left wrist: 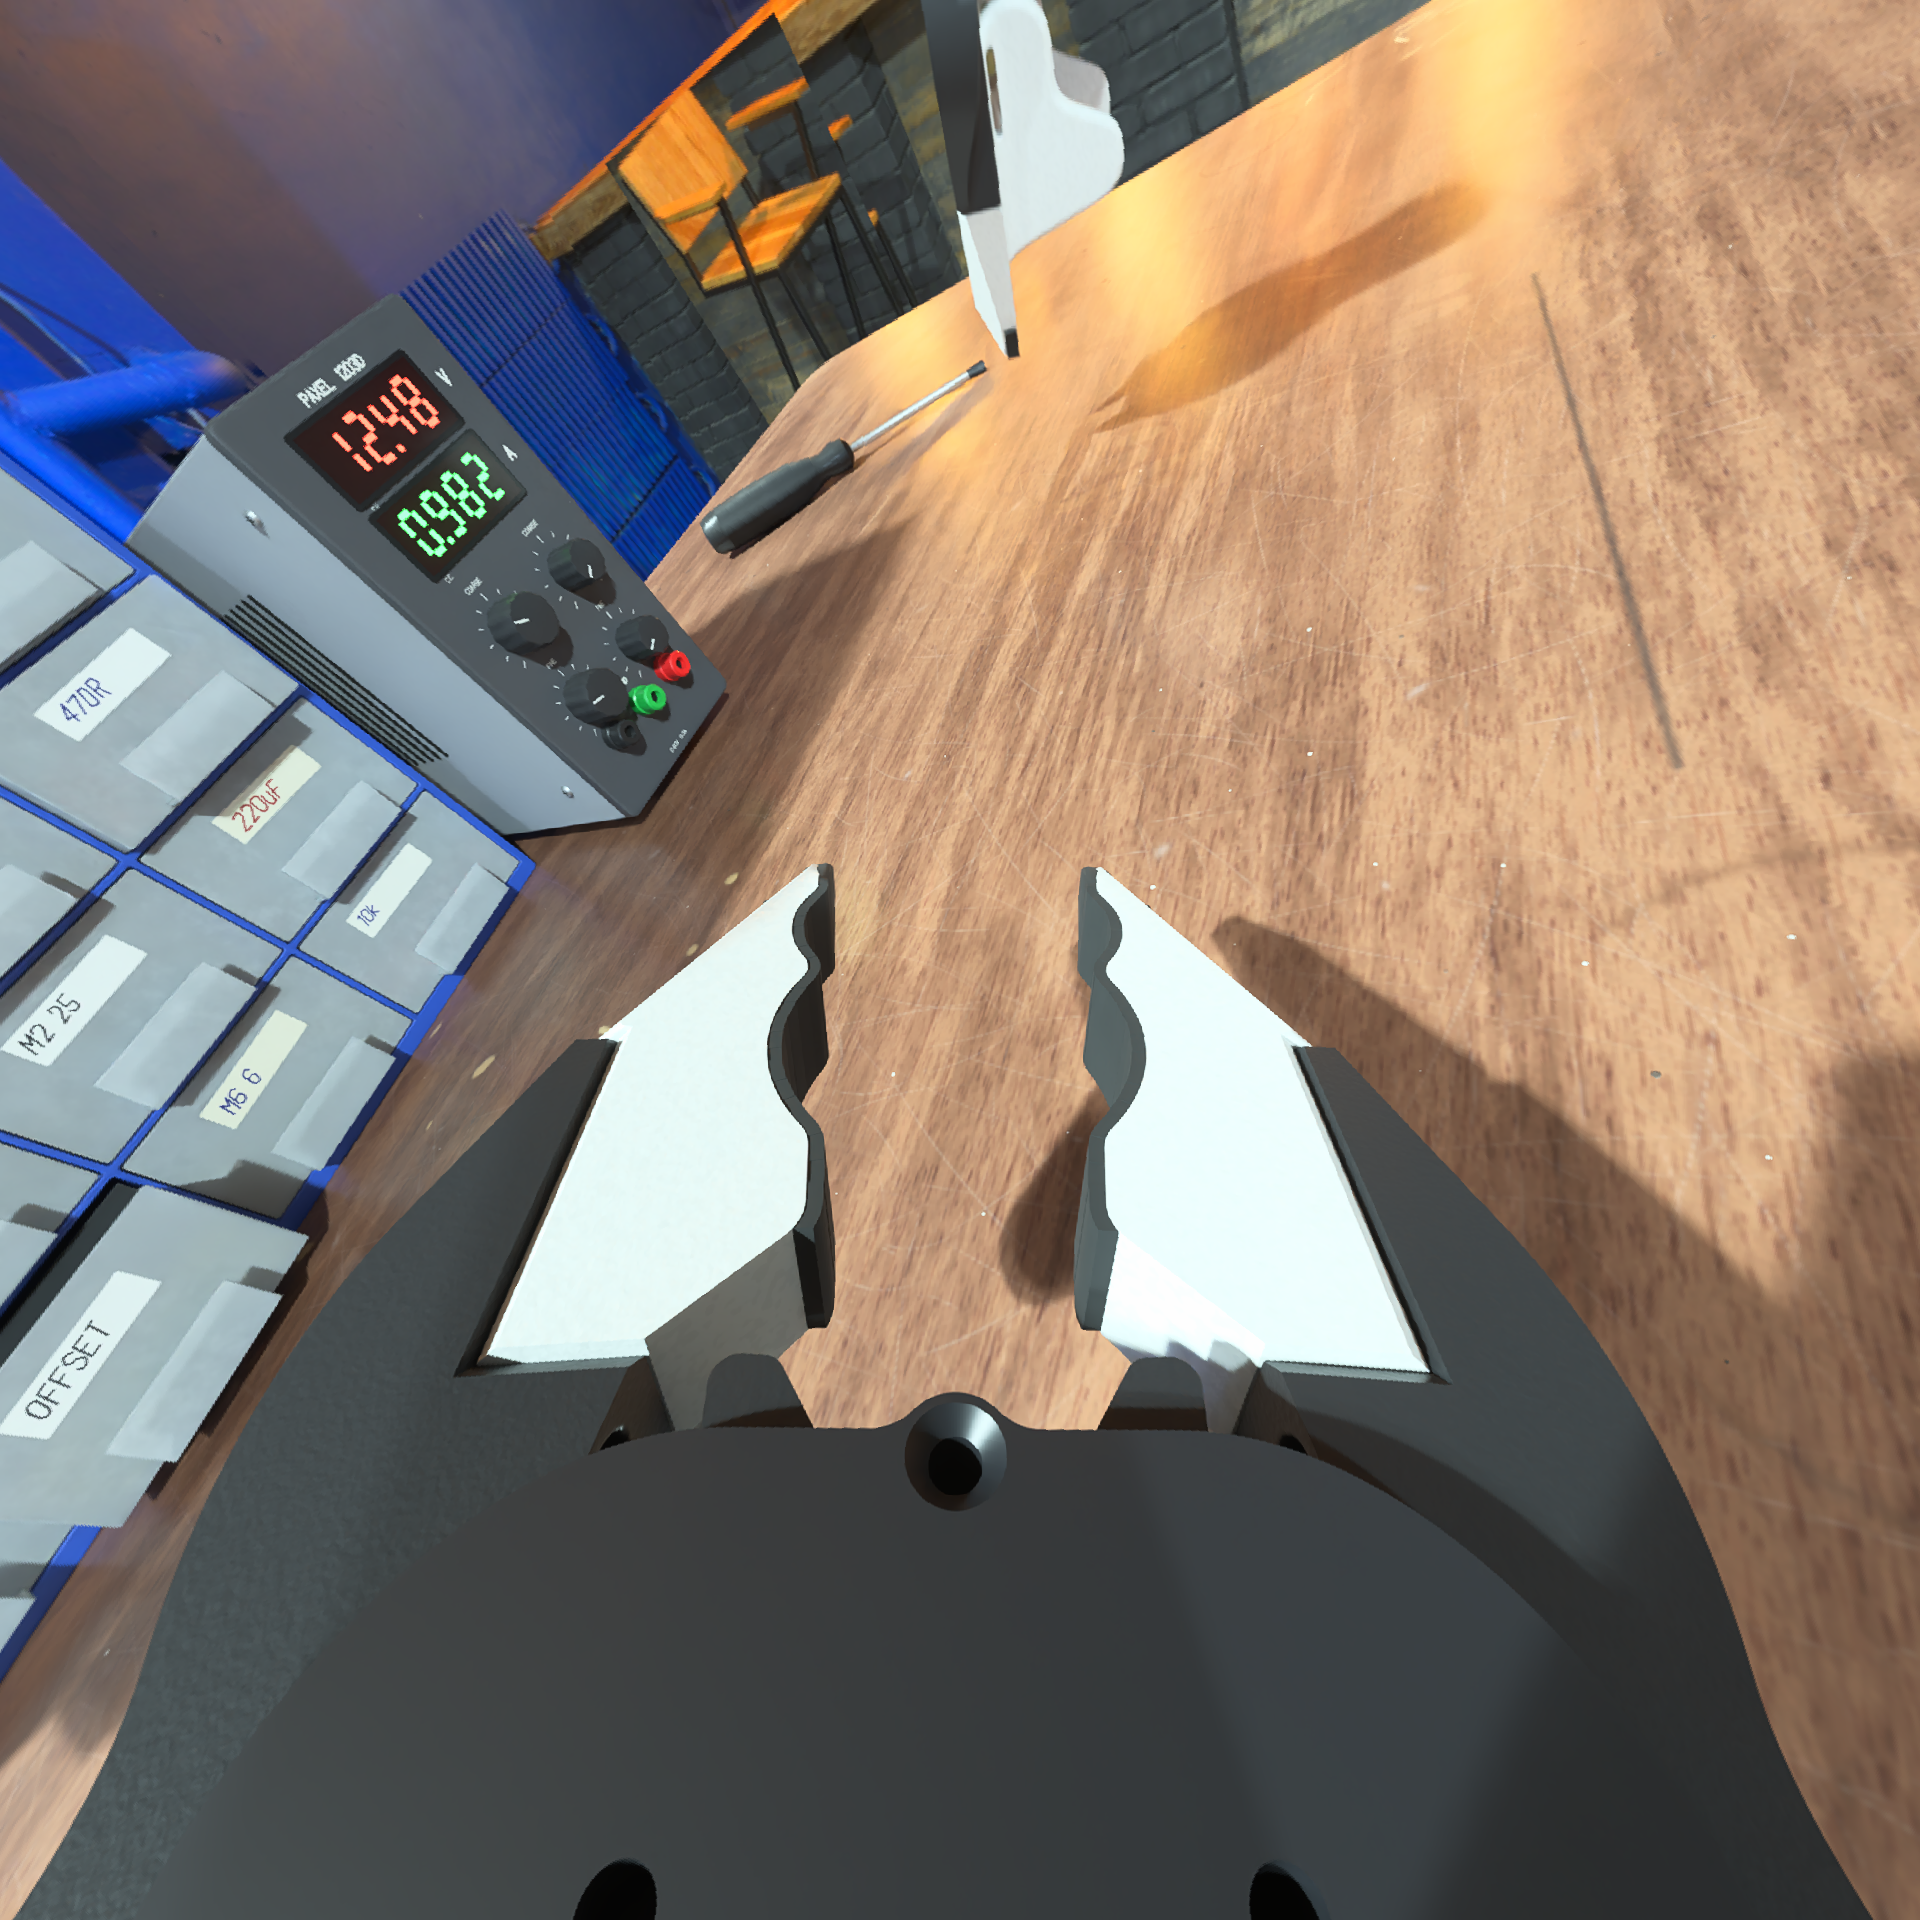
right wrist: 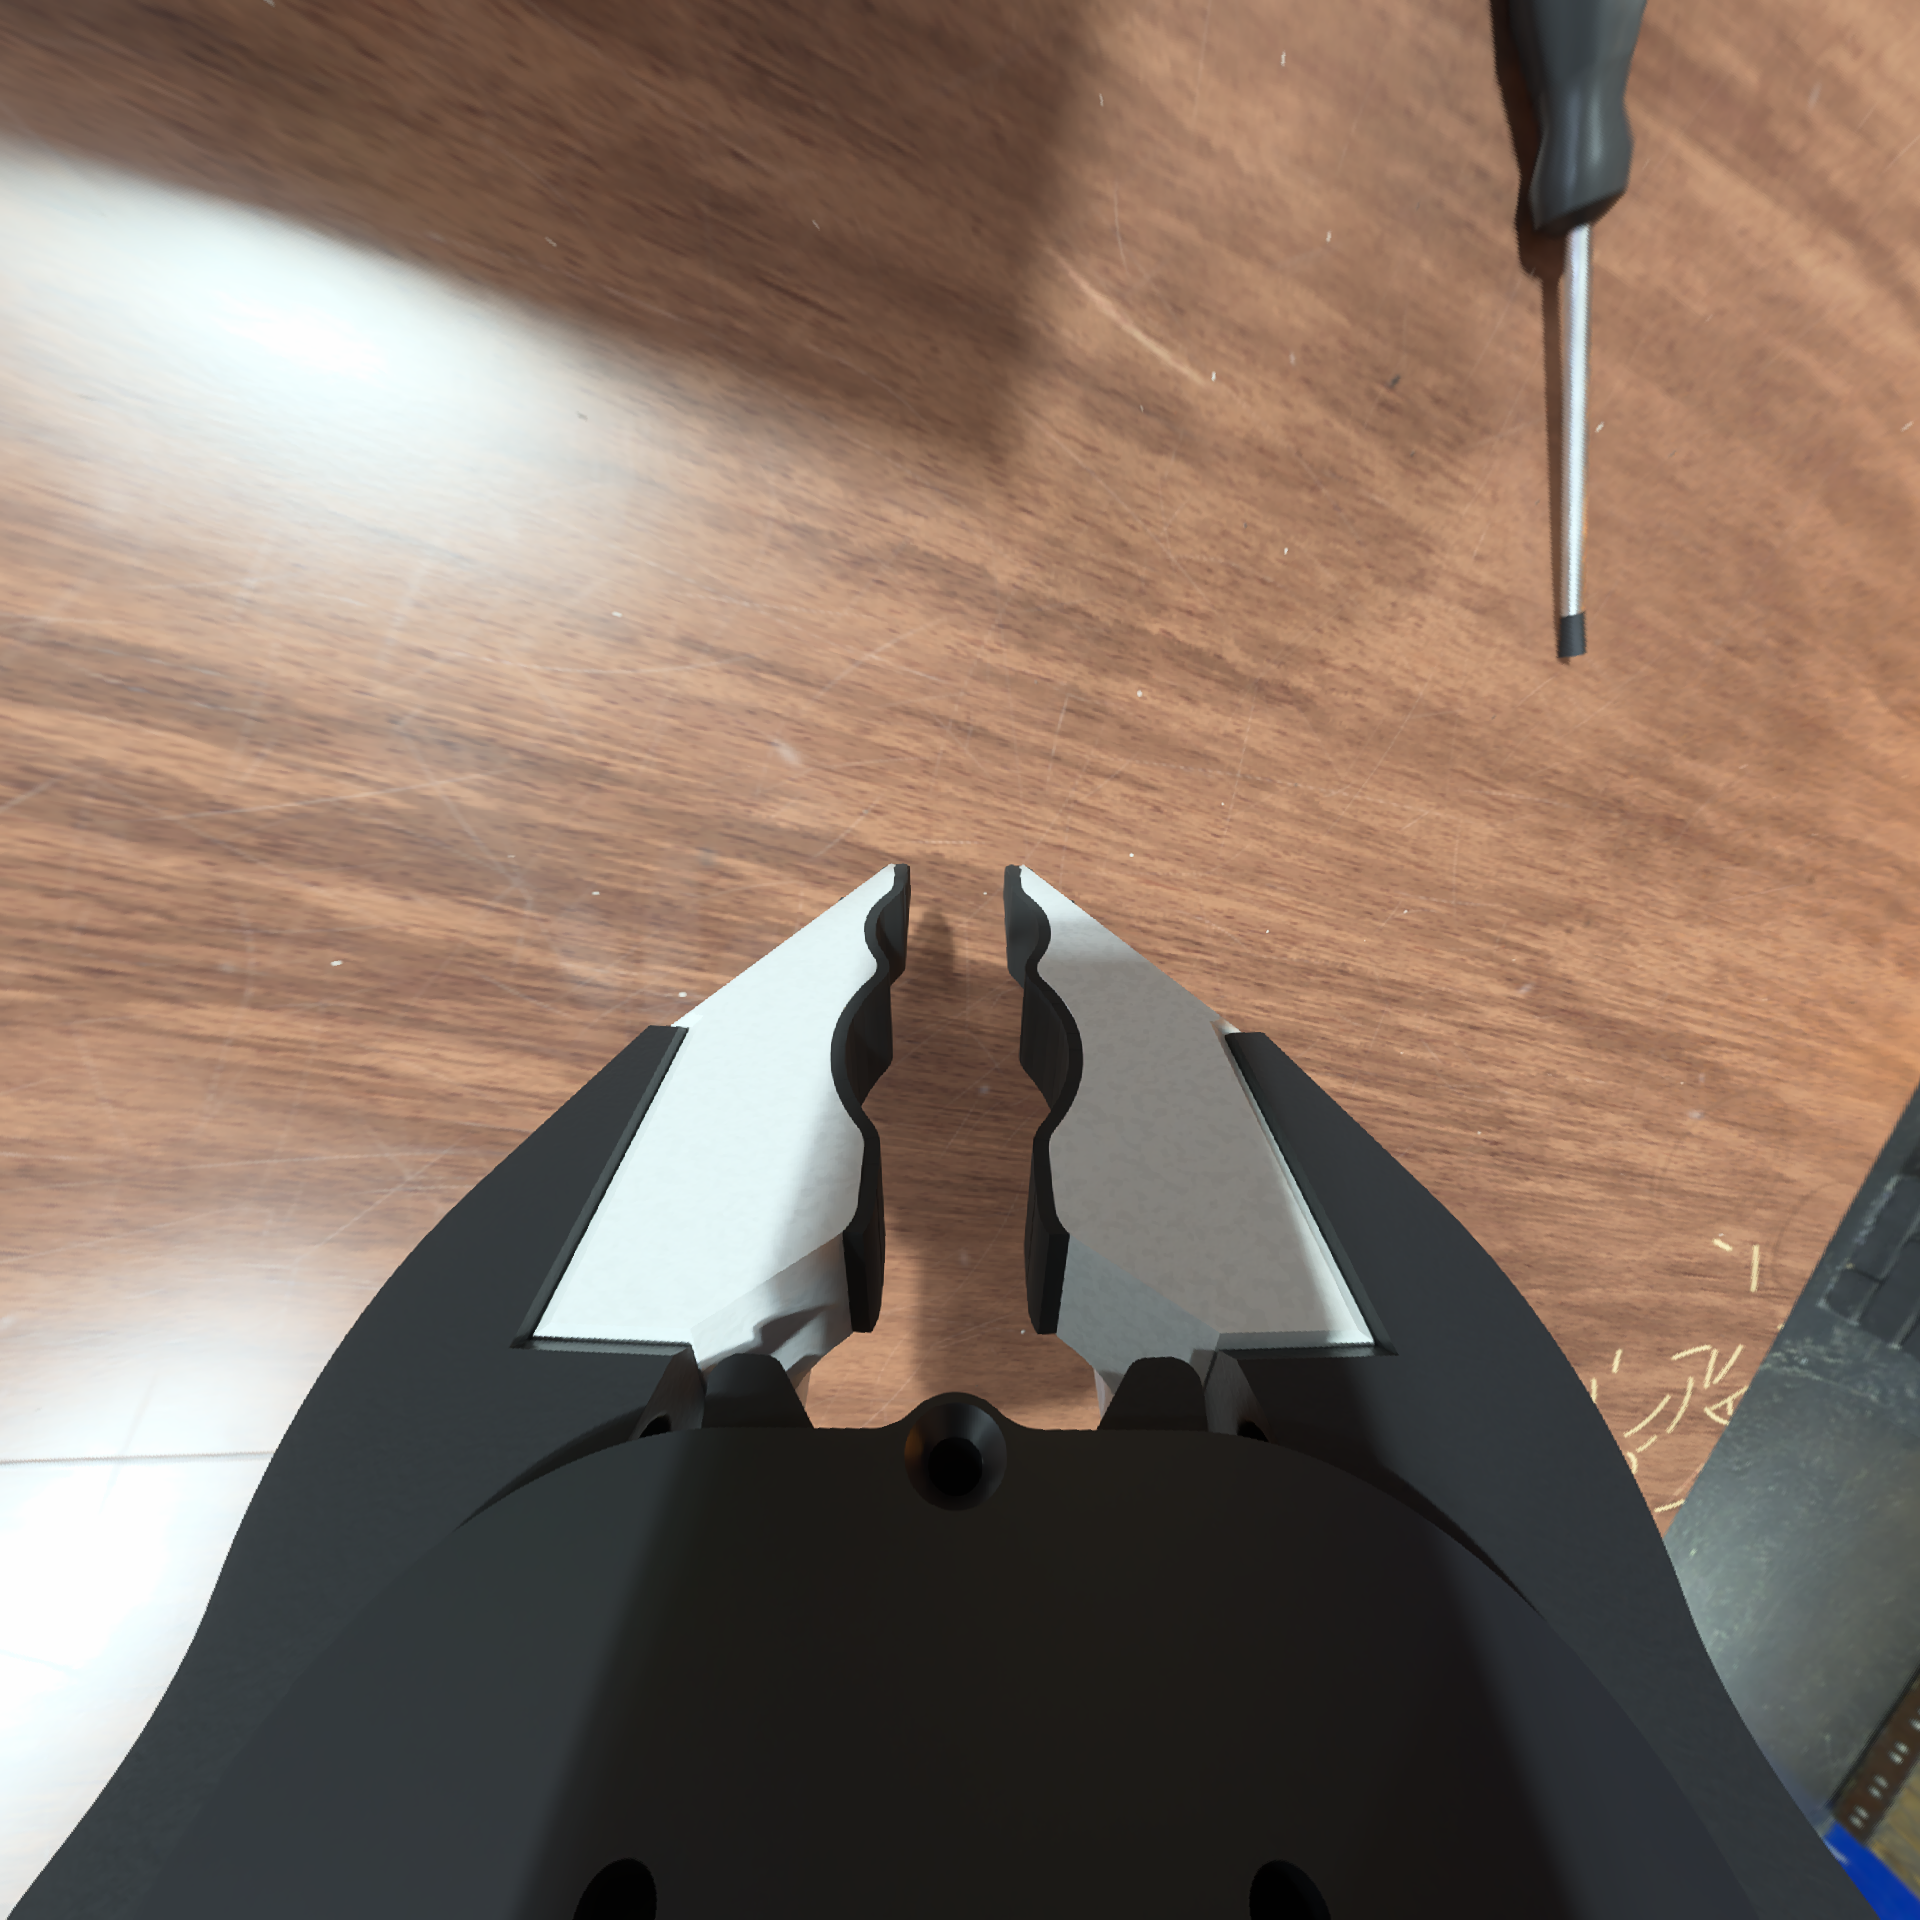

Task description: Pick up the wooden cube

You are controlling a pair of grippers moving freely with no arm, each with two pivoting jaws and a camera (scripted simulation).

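Observation:
No wooden cube shows in either view. My left gripper (left wrist: 956, 883) is open and empty, low over the brown wooden table (left wrist: 1351, 675), with bare wood between its white fingers (left wrist: 707, 1091). My right gripper (right wrist: 956, 883) is empty, its jaws a narrow gap apart, and it points down at the table (right wrist: 468, 779). It also shows far off in the left wrist view (left wrist: 1000, 338), with its tips close to the table beside the screwdriver's tip.
A black-handled screwdriver (left wrist: 821, 468) (right wrist: 1571, 416) lies on the table. A grey power supply (left wrist: 447, 582) and a blue cabinet of grey drawers (left wrist: 156, 935) stand to the left. A dark slab (right wrist: 1818, 1507) lies at the right wrist view's lower right.

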